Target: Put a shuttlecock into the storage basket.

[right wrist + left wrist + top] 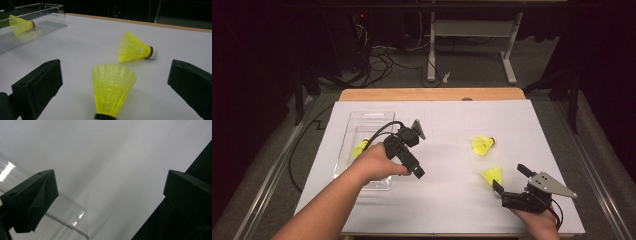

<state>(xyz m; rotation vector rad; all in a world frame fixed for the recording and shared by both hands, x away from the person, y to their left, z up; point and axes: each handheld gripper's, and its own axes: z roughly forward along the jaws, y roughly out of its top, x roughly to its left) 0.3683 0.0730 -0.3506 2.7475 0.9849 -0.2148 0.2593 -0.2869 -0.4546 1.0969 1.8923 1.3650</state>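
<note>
White table (447,200), bare middle; both tongs (511,176) released, near shuttlecock (493,175) between right pair.

Light from above is brightening the white table (447,200) while the room behind is sinking into darkness. Glare is glinting off the clear tray (77,218) in the left gripper view, where everything is blurring. Soft shadows are pooling under the shuttlecocks (112,87).
</note>
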